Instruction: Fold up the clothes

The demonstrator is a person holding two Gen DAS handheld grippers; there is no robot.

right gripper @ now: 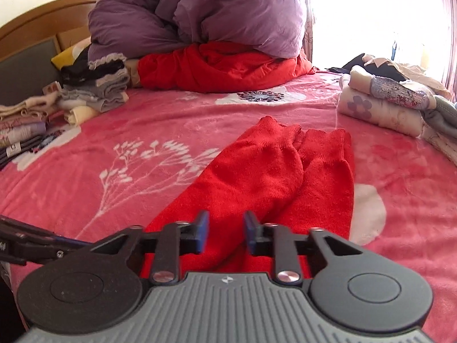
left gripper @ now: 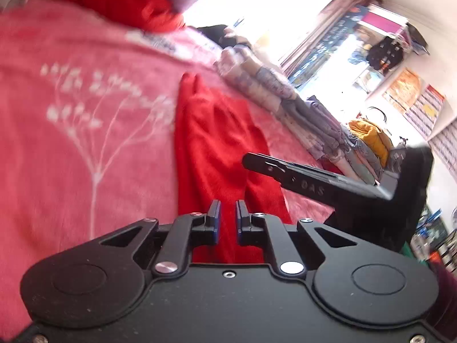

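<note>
A pair of red knitted trousers (right gripper: 265, 177) lies lengthwise on the pink flowered blanket (right gripper: 114, 171), legs side by side, cuffs pointing away. It also shows in the left wrist view (left gripper: 217, 148). My right gripper (right gripper: 225, 225) is open, just above the near end of the trousers, holding nothing. My left gripper (left gripper: 228, 217) hovers over the near end too, jaws slightly apart with red cloth seen through the gap, not pinched. The right gripper's black body (left gripper: 314, 183) shows at the right of the left wrist view.
A purple duvet (right gripper: 205, 11) sits on a red quilt (right gripper: 222, 65) at the headboard. Folded clothes are stacked at the left (right gripper: 94, 88) and at the right (right gripper: 385, 105) of the bed. A bright window is beyond; shelves and clutter (left gripper: 385, 45) stand by the wall.
</note>
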